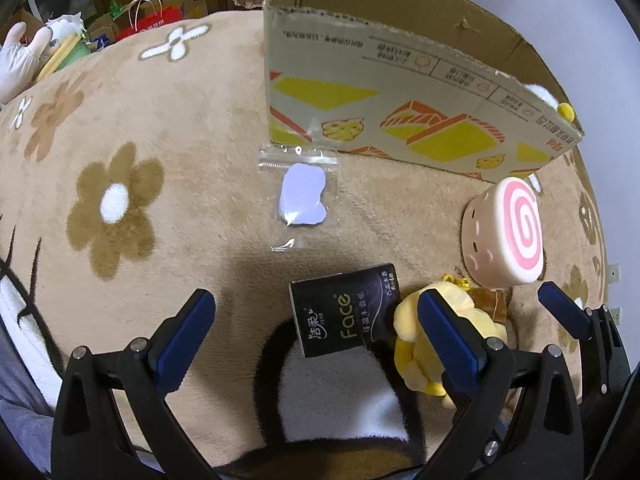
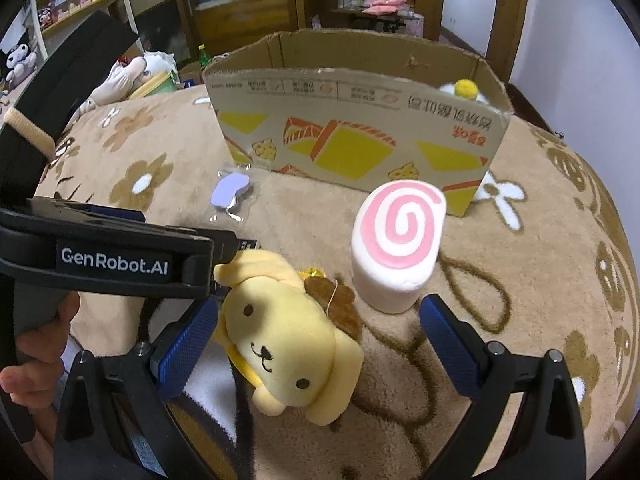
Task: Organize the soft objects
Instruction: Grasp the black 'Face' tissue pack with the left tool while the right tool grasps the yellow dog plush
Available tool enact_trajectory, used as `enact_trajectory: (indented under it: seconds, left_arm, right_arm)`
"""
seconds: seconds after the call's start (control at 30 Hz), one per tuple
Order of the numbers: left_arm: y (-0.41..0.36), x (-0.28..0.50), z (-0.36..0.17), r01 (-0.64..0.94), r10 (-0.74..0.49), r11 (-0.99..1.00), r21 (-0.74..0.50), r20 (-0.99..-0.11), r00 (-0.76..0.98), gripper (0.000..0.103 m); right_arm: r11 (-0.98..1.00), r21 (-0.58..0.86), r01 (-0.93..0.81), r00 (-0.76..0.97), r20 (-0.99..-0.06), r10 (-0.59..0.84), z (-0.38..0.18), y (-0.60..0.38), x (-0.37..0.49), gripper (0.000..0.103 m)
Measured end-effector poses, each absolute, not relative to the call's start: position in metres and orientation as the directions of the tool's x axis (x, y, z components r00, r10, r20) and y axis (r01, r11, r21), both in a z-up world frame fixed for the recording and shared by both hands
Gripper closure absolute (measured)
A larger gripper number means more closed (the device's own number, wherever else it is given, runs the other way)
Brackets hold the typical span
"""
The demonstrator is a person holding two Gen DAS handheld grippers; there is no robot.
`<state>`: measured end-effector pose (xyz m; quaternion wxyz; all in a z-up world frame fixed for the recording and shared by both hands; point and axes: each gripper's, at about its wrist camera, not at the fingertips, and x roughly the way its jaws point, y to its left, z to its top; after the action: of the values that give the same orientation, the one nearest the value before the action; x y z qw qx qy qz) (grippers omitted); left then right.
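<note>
My left gripper (image 1: 316,300) is open and hangs low over a black tissue pack (image 1: 344,316), which lies on the blanket between its fingers without touching them. My right gripper (image 2: 320,306) is open around a yellow dog plush (image 2: 288,344) lying face up; neither pad touches it. Just beyond the plush stands a white squishy roll with a pink swirl (image 2: 396,240), also in the left wrist view (image 1: 504,232). A lilac soft piece in a clear bag (image 1: 302,200) lies in front of the cardboard box (image 1: 400,100). A white and yellow plush (image 2: 464,90) peeks over the box's right end.
Everything rests on a brown flower-patterned blanket (image 1: 160,120). Plush toys (image 1: 24,60) and bags crowd the far left edge. A person's hand (image 2: 36,352) holds the left gripper's handle close to the right gripper. Shelves and furniture stand behind the box.
</note>
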<state>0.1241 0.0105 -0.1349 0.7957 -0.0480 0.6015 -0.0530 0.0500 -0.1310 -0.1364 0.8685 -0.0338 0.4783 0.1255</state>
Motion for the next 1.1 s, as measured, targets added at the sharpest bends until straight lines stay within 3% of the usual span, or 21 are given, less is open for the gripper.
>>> enact_trajectory:
  seconds: [1.1]
  left_arm:
    - [0.017, 0.137, -0.162, -0.025, -0.19, 0.98, -0.2, -0.957, 0.218, 0.003]
  right_arm:
    - [0.963, 0.128, -0.239, 0.376, -0.902, 0.213, -0.167, -0.133, 0.066, 0.0]
